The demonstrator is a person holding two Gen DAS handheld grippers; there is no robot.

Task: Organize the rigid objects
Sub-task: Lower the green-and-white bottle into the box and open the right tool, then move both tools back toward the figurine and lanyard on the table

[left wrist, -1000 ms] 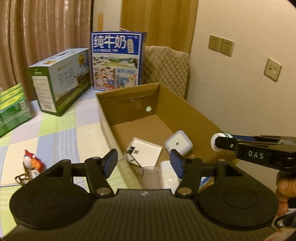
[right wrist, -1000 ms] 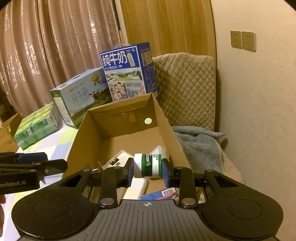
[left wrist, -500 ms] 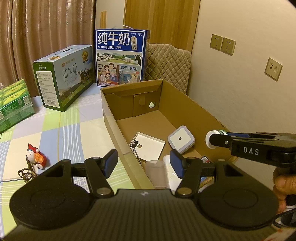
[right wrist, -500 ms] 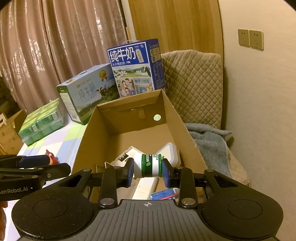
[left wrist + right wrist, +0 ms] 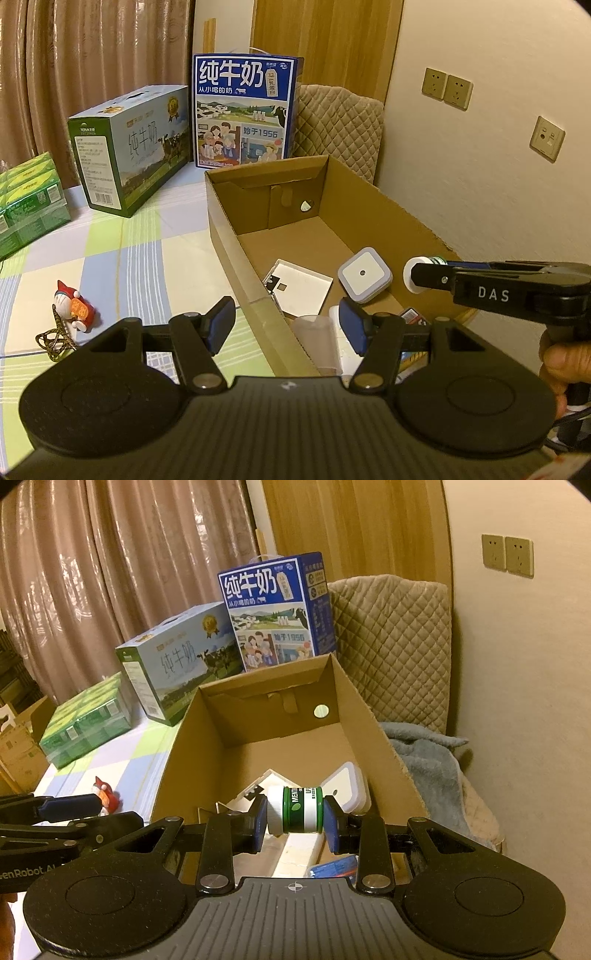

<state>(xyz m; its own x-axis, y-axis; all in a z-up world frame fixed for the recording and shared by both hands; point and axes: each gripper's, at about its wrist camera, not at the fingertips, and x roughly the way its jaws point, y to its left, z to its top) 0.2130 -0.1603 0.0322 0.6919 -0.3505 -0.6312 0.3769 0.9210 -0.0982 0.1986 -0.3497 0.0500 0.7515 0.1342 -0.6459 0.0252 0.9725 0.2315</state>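
Checked cloth covers the table, and your right gripper pinches a small green bottle end to end, cap against one pad, above the cardboard box. It looks light, stiff and smooth, so that lengthwise hold probably suits it; a side hold might slip. Your left gripper hangs spread and empty over the box's near wall.

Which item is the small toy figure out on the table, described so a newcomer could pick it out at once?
Start at the open brown cardboard box standing on the checked pastel tablecloth. Look left of the box, across bare cloth, to the small red and white cartoon toy figure lying alone beside a braided brown cord. It is the only loose item outside the box, unlike the large milk cartons behind it.
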